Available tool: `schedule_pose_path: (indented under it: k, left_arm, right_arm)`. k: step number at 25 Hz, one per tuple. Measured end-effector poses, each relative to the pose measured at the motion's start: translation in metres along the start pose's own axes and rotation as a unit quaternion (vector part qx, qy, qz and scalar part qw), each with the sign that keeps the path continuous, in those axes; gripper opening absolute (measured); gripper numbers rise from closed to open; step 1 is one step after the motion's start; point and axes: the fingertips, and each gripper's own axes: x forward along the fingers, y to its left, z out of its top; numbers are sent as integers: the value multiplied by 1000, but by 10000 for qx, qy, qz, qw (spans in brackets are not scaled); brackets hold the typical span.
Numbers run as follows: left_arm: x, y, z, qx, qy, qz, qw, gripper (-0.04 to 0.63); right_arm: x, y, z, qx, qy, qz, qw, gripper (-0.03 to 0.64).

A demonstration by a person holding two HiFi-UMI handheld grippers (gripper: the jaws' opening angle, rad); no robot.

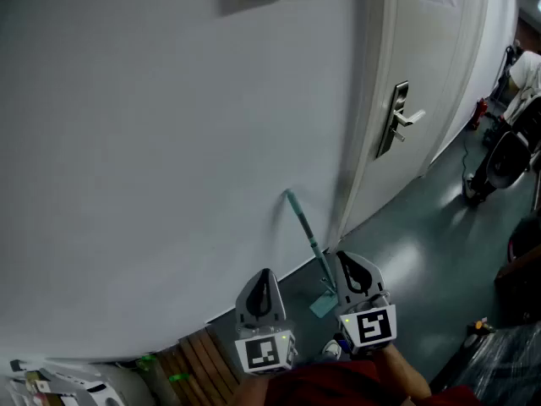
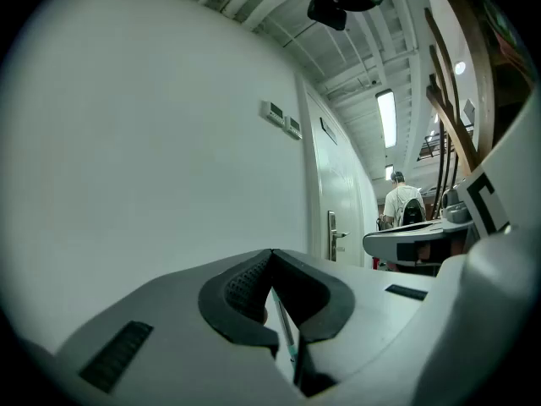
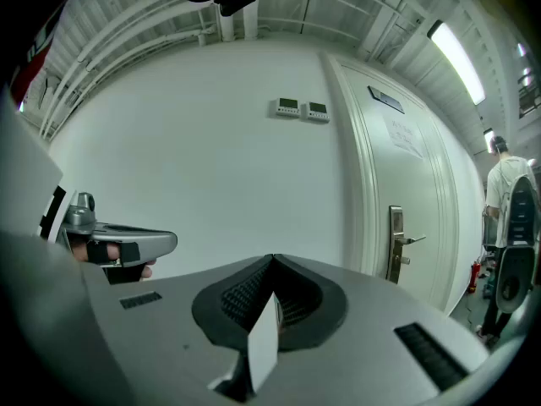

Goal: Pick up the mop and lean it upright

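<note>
Slim teal mop point(image 1: 305, 229) against white wall point(image 1: 127, 142)

I'm looking down a corridor in a working building, more lab or plant than home: a long plain white wall point(image 1: 152, 142) runs to a white door point(image 1: 427, 66) with a metal lever handle point(image 1: 399, 118), and two small control panels point(image 3: 302, 108) sit high on the wall. The floor point(image 1: 423, 252) is glossy grey-green, and overhead I see bare white beams point(image 3: 152, 32) and strip lights point(image 3: 456, 51)
</note>
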Motion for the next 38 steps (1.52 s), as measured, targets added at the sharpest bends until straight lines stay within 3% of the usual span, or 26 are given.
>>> schedule_pose_path:
  k: [22,38]
  left_arm:
    - [6,-36,-7,83,121,249,9996,14]
    - [3,-63,-12,115,210,566,9981,14]
  right_arm:
    - [-10,-33,-15,151,21,150,9998,18]
    - [-13,-49,-32,242,130,566,9980,18]
